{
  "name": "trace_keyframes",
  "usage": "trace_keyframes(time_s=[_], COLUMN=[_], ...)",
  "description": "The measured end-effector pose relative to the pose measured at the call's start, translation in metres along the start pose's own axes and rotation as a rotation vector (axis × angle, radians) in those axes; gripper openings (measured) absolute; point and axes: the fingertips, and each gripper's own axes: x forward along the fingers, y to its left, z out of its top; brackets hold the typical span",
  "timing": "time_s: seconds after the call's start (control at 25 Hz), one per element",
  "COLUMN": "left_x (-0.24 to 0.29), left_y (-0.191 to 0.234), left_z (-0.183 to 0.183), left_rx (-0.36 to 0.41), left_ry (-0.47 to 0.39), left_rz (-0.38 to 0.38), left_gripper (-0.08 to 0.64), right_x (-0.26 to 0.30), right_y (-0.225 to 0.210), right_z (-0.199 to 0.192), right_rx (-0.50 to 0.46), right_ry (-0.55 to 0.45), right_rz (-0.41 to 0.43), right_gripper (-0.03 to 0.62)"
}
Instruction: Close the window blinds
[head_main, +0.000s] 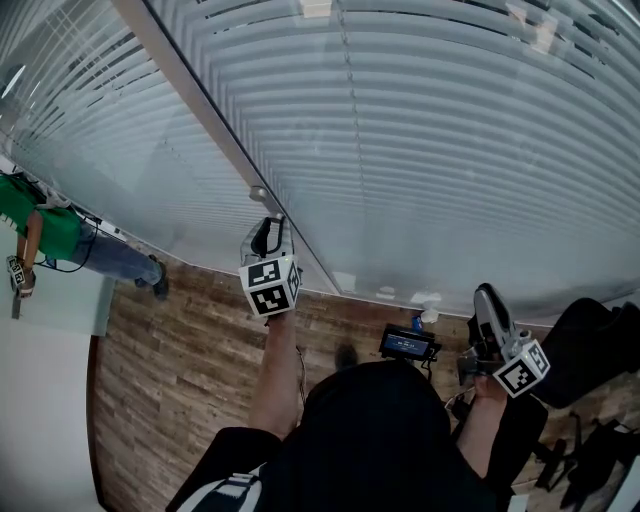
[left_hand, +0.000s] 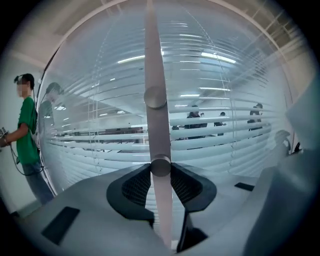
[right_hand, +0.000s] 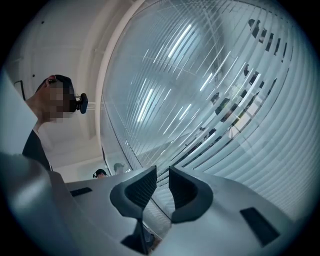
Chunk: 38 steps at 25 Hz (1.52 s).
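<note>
White slatted blinds (head_main: 430, 130) hang behind glass on both sides of a pale upright frame strip (head_main: 200, 110). In the left gripper view the slats (left_hand: 220, 145) are tilted partly apart, and an office shows between them. The strip (left_hand: 152, 55) carries two round knobs. My left gripper (left_hand: 161, 172) is shut on the lower knob (left_hand: 161, 166); the upper knob (left_hand: 155, 97) is free. From the head view my left gripper (head_main: 268, 228) sits just below the upper knob (head_main: 258, 192). My right gripper (head_main: 486, 298) hangs low at my side, away from the glass. Its jaws (right_hand: 162, 187) stand slightly apart with nothing between them.
A person in a green shirt (head_main: 45, 230) stands at the far left by the glass, also in the left gripper view (left_hand: 27, 130). A small device with a lit screen (head_main: 408, 343) stands on the wood floor (head_main: 170, 380). Black bags (head_main: 600, 340) lie at the right.
</note>
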Motion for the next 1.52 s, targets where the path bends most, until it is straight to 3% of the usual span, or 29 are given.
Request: trace_keyframes(time_s=[0.16,0.36,0.48,0.56,0.6,0.76,0.8,0.88,0.96,1.08,1.12,1.52], left_x=[0.000,0.002,0.002,0.002,0.001,-0.001,-0.001,-0.002,-0.004,-0.006,-0.006,-0.006], left_y=[-0.001,0.000,-0.001,-0.002,-0.004,-0.007,-0.005,0.000,0.004,0.008,0.008,0.001], left_z=[-0.001,-0.001,-0.001,-0.002,-0.004,-0.012,-0.012,-0.008,-0.003,0.003,0.003,0.005], left_rx=[0.073,0.279,0.284,0.180,0.091,-0.400,-0.493,-0.604,-0.651,-0.629,-0.601,-0.210], left_ry=[0.009,0.019,0.011,0.003,-0.001,-0.035,-0.051,-0.085,-0.112,-0.123,-0.117,-0.052], left_rz=[0.021,0.090,0.095,0.058,0.024,-0.141,-0.165,-0.186,-0.187,-0.160,-0.149,-0.049], left_gripper=[0.137,0.138,0.138,0.138,0.144,0.184,0.184,0.184,0.184,0.179,0.148,0.135], right_x=[0.000,0.000,0.000,0.001,0.001,0.000,0.000,0.000,0.000,0.003,0.003,0.001], right_y=[0.000,0.000,0.000,0.000,0.000,-0.002,-0.002,-0.002,-0.002,0.000,0.001,0.001], right_z=[0.000,0.000,0.000,0.000,0.000,0.000,-0.001,-0.001,-0.001,-0.002,-0.002,-0.002], right_rx=[0.002,0.004,0.004,0.003,0.003,0.004,0.004,0.004,0.005,0.006,0.007,0.011], right_ry=[0.001,-0.001,0.000,-0.001,-0.002,-0.001,0.000,0.001,0.002,0.003,0.002,-0.001], right_rz=[0.001,0.002,0.001,0.001,0.000,-0.003,-0.003,-0.004,-0.003,0.004,0.006,0.008], right_gripper=[0.072,0.072,0.072,0.072,0.072,0.072,0.072,0.072,0.072,0.072,0.072,0.072])
